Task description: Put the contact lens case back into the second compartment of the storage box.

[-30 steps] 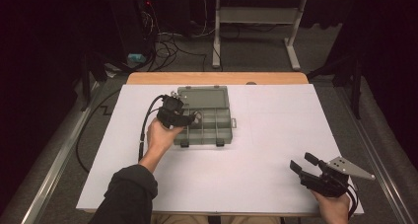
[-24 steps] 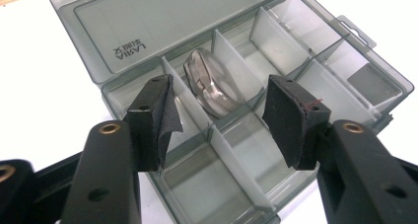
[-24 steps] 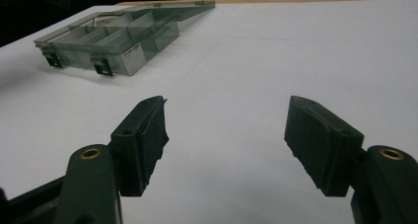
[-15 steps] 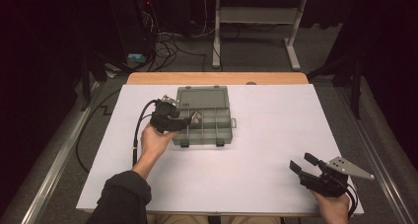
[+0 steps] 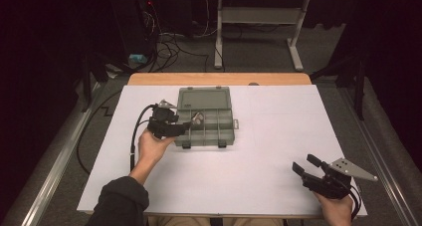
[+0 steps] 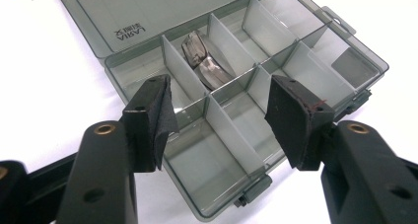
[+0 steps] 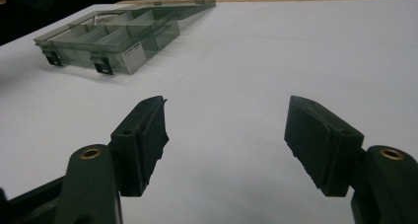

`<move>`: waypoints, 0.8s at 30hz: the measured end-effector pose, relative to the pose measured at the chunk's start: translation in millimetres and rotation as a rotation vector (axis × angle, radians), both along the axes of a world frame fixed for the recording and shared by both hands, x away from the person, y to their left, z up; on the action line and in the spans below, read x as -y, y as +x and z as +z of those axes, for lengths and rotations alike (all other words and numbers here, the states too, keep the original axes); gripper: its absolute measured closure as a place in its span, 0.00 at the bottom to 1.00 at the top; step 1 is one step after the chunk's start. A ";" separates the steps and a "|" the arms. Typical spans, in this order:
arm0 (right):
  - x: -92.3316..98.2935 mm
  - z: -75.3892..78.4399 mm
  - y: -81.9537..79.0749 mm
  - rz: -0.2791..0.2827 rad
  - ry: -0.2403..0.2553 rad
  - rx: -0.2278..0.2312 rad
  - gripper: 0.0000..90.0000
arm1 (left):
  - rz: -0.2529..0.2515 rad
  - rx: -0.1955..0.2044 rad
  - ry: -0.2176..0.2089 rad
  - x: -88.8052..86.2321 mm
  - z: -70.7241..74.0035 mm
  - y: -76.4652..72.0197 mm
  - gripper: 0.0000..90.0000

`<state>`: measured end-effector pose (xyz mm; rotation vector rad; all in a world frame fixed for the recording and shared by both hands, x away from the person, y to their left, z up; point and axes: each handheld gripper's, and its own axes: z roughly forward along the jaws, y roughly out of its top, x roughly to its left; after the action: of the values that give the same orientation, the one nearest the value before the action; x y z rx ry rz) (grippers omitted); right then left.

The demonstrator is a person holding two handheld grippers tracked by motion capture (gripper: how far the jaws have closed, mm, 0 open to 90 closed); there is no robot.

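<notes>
A smoky grey plastic compartment box (image 5: 205, 117) lies open on the white table, its lid (image 5: 204, 96) folded flat toward the far side. One back compartment holds a small clear shiny object (image 6: 204, 61) (image 5: 198, 118). My left gripper (image 5: 175, 128) (image 6: 217, 118) hovers open at the box's left front corner, jaws spread over the front compartments with nothing between them. My right gripper (image 5: 307, 165) (image 7: 226, 140) stands open above bare table at the near right, far from the box (image 7: 113, 34).
The white sheet (image 5: 278, 131) covers the table, with a wooden edge (image 5: 219, 78) at the back. A black cable (image 5: 137, 131) trails from the left gripper. Beyond the table, a desk frame (image 5: 256, 17) and floor cables (image 5: 169, 42) stand in the dark.
My left gripper has drawn back to the left and nearer, from over the box's left compartments to its left front corner. The right gripper has stayed put.
</notes>
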<state>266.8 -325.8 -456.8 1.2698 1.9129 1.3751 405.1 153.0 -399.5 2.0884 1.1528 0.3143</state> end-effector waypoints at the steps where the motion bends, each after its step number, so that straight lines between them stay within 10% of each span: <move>1: 0.1 0.0 0.0 -0.001 0.000 0.000 0.36 | 0.002 0.004 -0.001 -0.6 -0.3 -0.8 0.48; 24: 0.2 -0.2 0.3 0.001 0.001 0.000 0.36 | 0.004 0.044 -0.002 -16.1 -1.7 -24.0 0.45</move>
<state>267.0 -326.0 -457.0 1.2690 1.9134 1.3764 381.1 169.0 -401.3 2.0679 1.1308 0.3587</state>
